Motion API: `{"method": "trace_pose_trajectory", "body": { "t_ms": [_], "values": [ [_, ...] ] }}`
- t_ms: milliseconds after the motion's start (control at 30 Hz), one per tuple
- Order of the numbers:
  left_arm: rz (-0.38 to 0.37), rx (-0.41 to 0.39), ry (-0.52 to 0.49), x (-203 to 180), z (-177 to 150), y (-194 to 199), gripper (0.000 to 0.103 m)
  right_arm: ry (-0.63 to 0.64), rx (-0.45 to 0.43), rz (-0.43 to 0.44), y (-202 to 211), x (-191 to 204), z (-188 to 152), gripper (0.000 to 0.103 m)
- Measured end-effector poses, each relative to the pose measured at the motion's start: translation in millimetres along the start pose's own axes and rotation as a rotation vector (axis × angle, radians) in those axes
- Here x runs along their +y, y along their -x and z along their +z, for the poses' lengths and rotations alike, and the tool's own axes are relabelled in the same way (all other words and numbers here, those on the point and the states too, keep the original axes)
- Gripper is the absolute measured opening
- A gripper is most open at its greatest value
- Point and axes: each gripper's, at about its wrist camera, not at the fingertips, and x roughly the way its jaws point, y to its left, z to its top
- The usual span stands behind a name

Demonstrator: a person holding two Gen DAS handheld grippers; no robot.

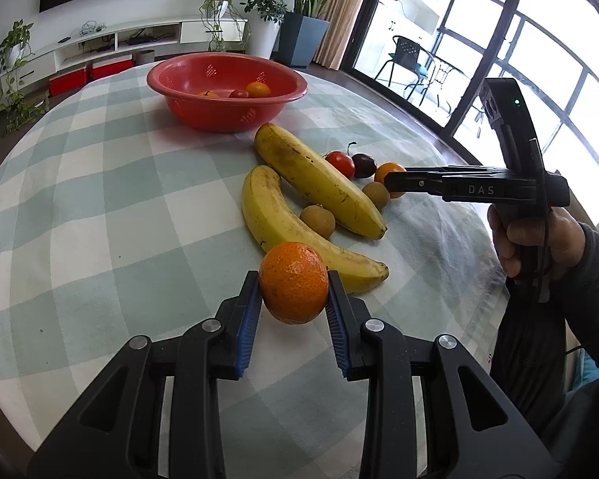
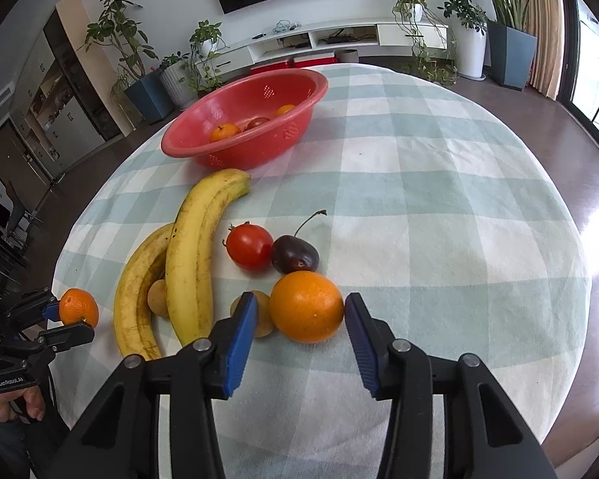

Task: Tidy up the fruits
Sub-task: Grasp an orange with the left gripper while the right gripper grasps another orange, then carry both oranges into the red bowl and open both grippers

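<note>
My left gripper (image 1: 293, 283) is shut on a small mandarin (image 1: 293, 281), held just above the checked cloth beside the near banana (image 1: 275, 215); the right wrist view shows that mandarin (image 2: 78, 306) at the far left. My right gripper (image 2: 299, 305) straddles a larger orange (image 2: 306, 306) lying on the cloth. Its right pad (image 2: 355, 319) meets the peel, while its left pad (image 2: 245, 319) stands a little apart from it. A second banana (image 1: 319, 183) lies farther back. The red bowl (image 1: 163, 68) at the far end holds three small fruits.
A tomato (image 2: 249, 245) and a dark cherry (image 2: 293, 257) lie just behind the orange. One longan (image 2: 264, 319) sits by my right gripper's left finger, another (image 2: 157, 297) between the bananas. The round table's edge (image 2: 559, 239) curves to the right. A person's hand (image 1: 535, 239) holds the right gripper.
</note>
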Motion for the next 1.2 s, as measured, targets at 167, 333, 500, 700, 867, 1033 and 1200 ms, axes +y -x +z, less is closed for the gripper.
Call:
{"method": "trace_pose_trajectory", "body": {
  "t_ms": [167, 333, 500, 700, 867, 1033, 1200],
  "values": [
    [0.003, 0.000, 0.006, 1, 0, -2, 0.030, -0.015, -0.003, 0.018, 1, -3, -1, 0.042],
    [0.009, -0.008, 0.018, 3, 0, 0, 0.030, -0.035, -0.028, 0.036, 13, -5, -5, 0.042],
    [0.012, -0.015, 0.024, 3, 1, 2, 0.030, -0.067, -0.034, 0.053, 23, -12, -15, 0.035],
    [0.002, -0.017, 0.025, 2, 2, 4, 0.030, -0.022, -0.025, 0.039, 26, -5, -16, 0.032],
    [-0.001, -0.019, 0.025, 2, 0, 6, 0.030, 0.001, 0.032, 0.013, 19, -1, -18, 0.053],
    [0.003, -0.015, 0.027, 1, -1, 5, 0.030, 0.043, 0.063, 0.000, 7, 5, -18, 0.051],
    [0.010, -0.020, 0.037, 4, -2, 6, 0.030, 0.057, 0.047, -0.001, 9, 7, -21, 0.042]
  ]
}}
